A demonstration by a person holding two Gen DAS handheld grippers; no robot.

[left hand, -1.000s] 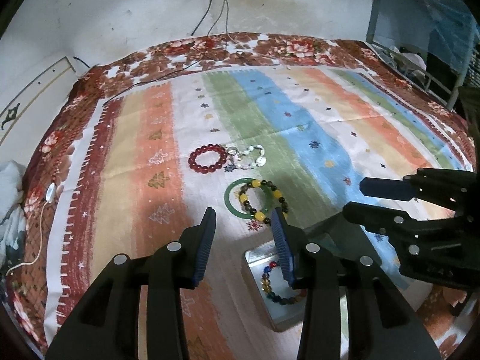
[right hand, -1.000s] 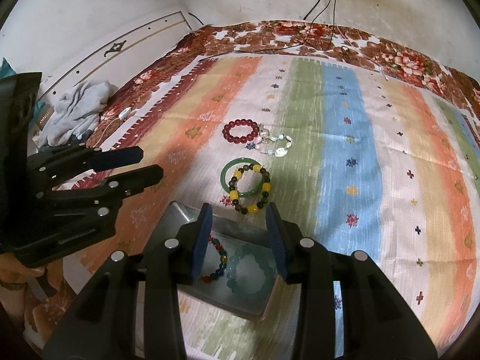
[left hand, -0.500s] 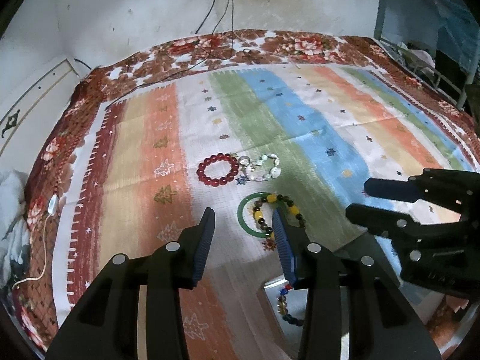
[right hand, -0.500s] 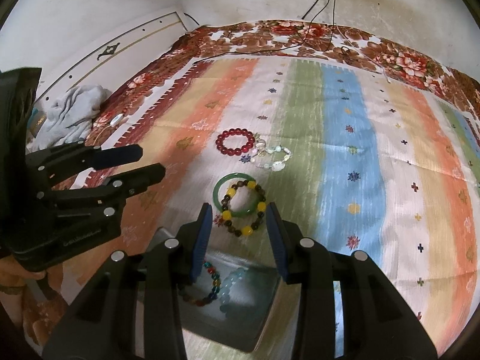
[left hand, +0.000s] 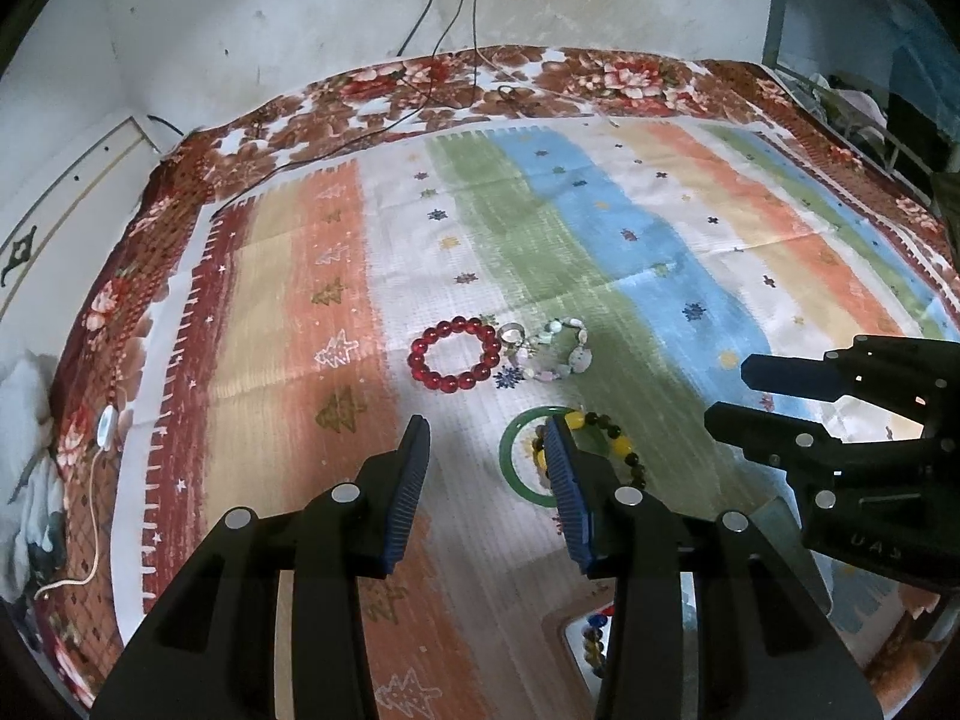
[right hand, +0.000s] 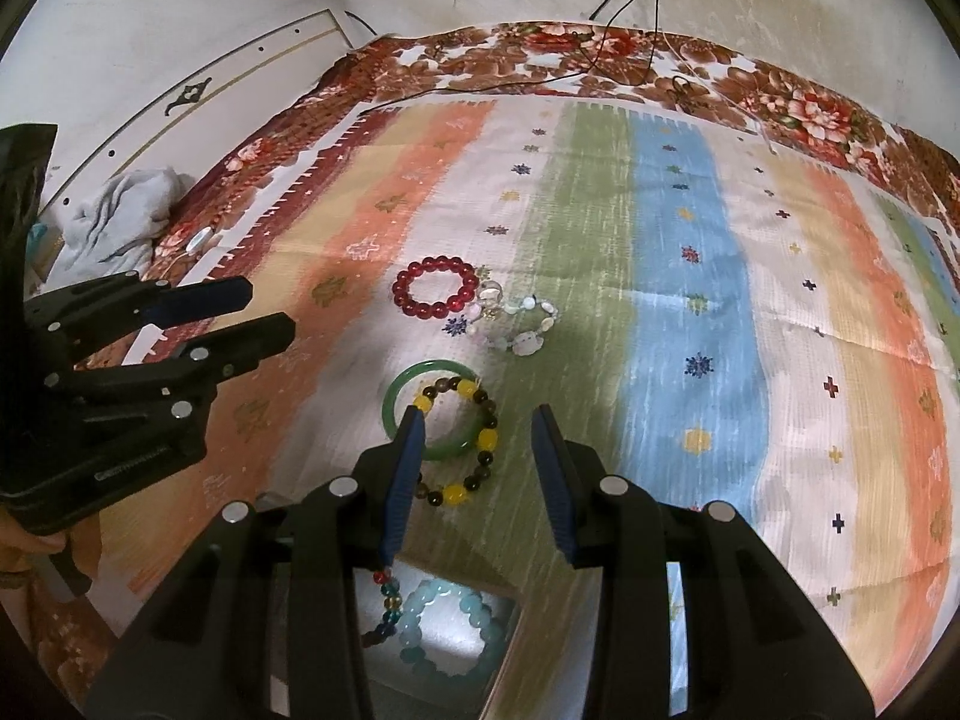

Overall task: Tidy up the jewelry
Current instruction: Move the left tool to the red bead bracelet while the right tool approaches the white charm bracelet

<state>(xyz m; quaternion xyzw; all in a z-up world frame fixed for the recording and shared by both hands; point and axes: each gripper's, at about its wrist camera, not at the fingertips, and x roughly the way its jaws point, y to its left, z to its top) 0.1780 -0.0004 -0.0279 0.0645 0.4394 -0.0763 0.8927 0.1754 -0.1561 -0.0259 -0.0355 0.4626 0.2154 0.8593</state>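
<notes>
Bedroom in a home. Bed spread with a striped orange, green, blue and white cotton sheet [left hand: 600, 252] over a brown-and-red floral blanket [left hand: 372, 96], beyond both tongs. Stained white plaster wall [left hand: 288, 6] behind, black cables [left hand: 444, 6] hanging down it. Crumpled grey cloth [right hand: 120, 210] far left of the tongs.

Striped cotton bedcover [right hand: 690, 312]: orange, white, green, blue bands, small stars; brown-red floral border. Red round-bead bracelet [right hand: 436, 289], pale shell bracelet [right hand: 522, 324], green jade bangle [right hand: 427, 408], yellow-and-brown bead bracelet [right hand: 462, 450], aqua bead bracelet [right hand: 450, 630].
</notes>
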